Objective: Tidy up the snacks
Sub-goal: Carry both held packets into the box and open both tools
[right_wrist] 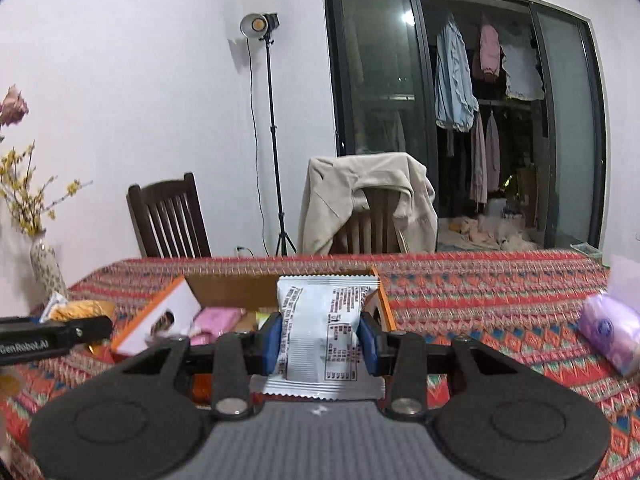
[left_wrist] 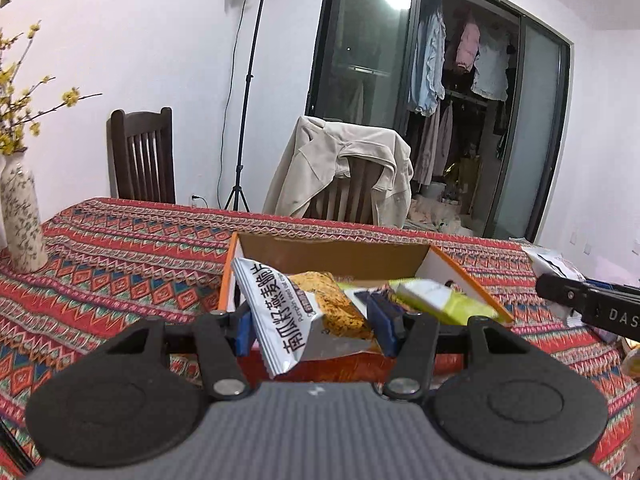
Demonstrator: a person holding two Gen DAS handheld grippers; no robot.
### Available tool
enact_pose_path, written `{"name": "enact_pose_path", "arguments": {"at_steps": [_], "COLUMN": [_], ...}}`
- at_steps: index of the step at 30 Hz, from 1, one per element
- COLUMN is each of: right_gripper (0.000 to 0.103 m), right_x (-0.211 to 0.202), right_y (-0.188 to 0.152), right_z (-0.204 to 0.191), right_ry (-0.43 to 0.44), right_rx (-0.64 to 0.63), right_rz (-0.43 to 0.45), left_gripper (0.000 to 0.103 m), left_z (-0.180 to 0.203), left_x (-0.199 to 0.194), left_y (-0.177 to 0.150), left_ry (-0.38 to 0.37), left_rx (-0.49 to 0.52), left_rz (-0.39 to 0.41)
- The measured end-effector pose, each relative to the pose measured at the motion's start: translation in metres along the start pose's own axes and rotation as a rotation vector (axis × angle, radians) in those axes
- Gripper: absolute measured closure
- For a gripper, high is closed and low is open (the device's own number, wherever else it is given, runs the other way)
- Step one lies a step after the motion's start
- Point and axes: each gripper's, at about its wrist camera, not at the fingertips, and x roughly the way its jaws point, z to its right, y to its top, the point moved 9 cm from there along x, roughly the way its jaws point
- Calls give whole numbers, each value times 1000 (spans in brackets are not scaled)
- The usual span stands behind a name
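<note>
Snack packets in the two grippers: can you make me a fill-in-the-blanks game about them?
1. The left gripper is shut on a snack packet with an orange cracker picture and ____ characters.
2. The right gripper holds a white packet showing only ____ print.
3. The cardboard box has ____ edges.
4. A beige ____ hangs over the chair behind the table.

Missing words: Chinese; black; orange; jacket

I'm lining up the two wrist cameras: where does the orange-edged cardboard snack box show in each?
Left wrist view: orange-edged cardboard snack box sits centre, just beyond the left hand-held gripper.
Right wrist view: the box sits left of centre, partly behind the right hand-held gripper.
Shared landmark: beige-jacket-draped chair.
</note>
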Motion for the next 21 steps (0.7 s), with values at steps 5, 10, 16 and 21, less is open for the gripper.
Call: {"name": "enact_pose_path", "arguments": {"at_steps": [5,10,16,21], "right_gripper": [64,64,64,64], "right_x": [24,49,87,109], "right_y": [22,38,48,46], "right_z": [-2,-8,-7,-6], "right_ry": [14,22,13,12], "right_rx": [17,9,22,28], "right_rz": [22,29,29,41], "left_gripper": [45,45,45,45], "left_z": [7,11,11,0], "left_x": [23,49,87,109], "left_y": [18,37,53,52], "left_ry": [-8,-4,15,35], "left_rx": [-4,-11,-39,-58], "left_rz": [-2,3,1,20]}}
